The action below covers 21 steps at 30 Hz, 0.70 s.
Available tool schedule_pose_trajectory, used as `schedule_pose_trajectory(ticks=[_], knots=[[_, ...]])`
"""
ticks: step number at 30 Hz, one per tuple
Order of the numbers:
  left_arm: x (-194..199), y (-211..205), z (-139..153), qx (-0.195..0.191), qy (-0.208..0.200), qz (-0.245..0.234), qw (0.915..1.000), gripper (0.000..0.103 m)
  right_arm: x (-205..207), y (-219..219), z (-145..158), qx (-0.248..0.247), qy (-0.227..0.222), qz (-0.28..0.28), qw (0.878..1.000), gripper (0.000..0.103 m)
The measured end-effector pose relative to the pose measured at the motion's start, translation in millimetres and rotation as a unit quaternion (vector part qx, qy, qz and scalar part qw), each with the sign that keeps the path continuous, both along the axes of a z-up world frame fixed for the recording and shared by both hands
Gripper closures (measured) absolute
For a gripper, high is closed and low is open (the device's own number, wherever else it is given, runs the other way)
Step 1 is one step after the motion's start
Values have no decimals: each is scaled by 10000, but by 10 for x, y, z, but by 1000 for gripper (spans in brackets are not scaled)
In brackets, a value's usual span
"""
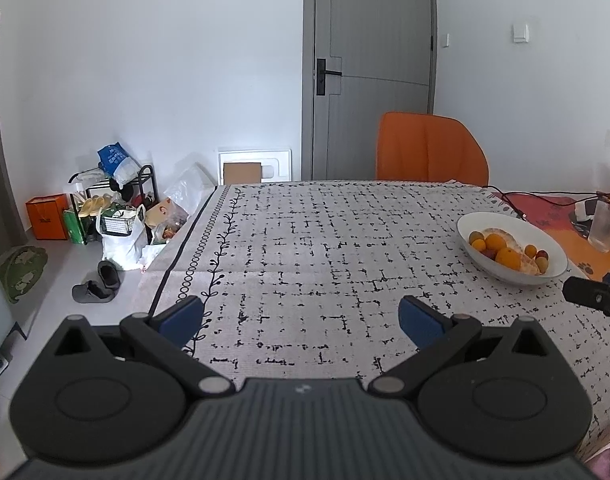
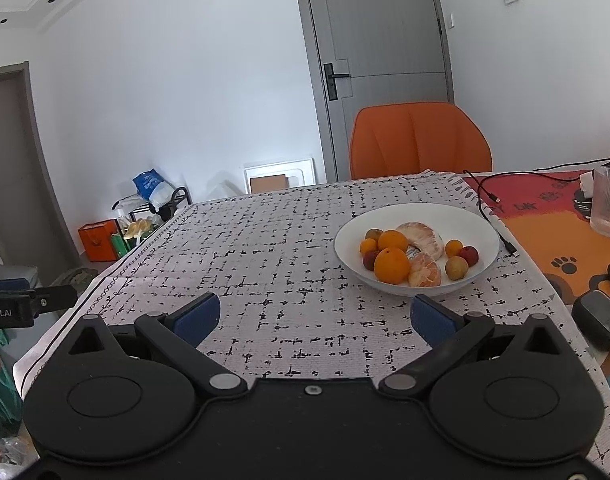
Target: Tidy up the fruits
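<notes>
A white bowl stands on the patterned tablecloth, also seen in the left wrist view at the right. It holds two oranges, peeled citrus pieces, and several small yellow and red plums. My right gripper is open and empty, low over the cloth just in front of the bowl. My left gripper is open and empty over the cloth, to the left of the bowl. The right gripper's tip shows at the right edge of the left wrist view.
An orange chair stands behind the table. A ribbed glass, a black cable and a black device lie right of the bowl on an orange mat. Bags and a shoe rack are on the floor left.
</notes>
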<state>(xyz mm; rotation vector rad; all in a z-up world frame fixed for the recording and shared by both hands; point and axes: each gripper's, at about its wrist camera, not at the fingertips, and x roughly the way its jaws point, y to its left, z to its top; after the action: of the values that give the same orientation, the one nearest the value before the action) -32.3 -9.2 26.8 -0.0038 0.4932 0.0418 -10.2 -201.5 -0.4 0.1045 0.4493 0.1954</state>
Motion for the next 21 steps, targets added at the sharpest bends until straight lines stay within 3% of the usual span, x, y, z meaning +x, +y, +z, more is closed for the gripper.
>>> schedule_pose_trajectory(ticks=[21], knots=[[-13,12,9,13,3,-19,10000,0,16,25,4,-27,-2,59,10000,0]])
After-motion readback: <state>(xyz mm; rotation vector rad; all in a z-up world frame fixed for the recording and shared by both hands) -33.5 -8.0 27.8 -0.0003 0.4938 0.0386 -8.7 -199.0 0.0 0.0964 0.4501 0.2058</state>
